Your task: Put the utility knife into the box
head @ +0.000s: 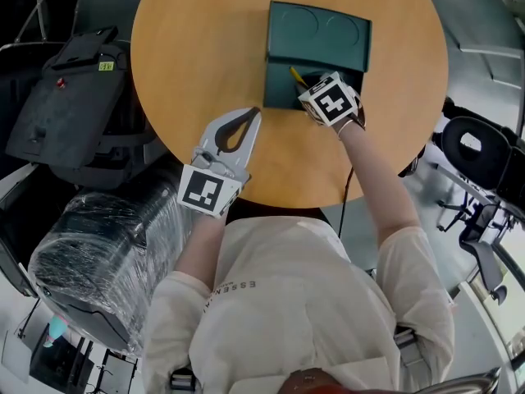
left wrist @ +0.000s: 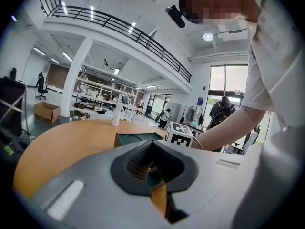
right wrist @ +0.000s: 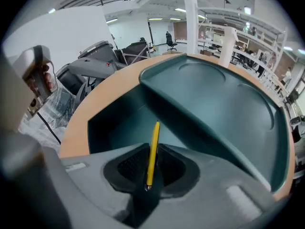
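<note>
My right gripper [right wrist: 150,174] is pinching the yellow utility knife [right wrist: 153,147] between nearly closed jaws over the open green box [right wrist: 217,106]; my left gripper [left wrist: 153,170] is sitting closed and empty.

Before us, a matt plastic box [head: 320,33], a smooth plastic utility knife [right wrist: 152,144], a satin wood-look table [head: 189,56].

1. I see a round wooden table [head: 180,64] on a grey floor [head: 476,15].
2. Left of it are a black bag [head: 70,105] and a bulky black thing wrapped in plastic film [head: 98,245].
3. A black office chair [head: 476,150] stands on the right.
4. The hall is high and white, with a mezzanine railing [left wrist: 119,26], a white column [left wrist: 78,78] and lit ceiling lamps [left wrist: 208,36].
5. I note a bright tall window [left wrist: 231,87] and a cardboard box [left wrist: 46,111] on the far floor.
</note>
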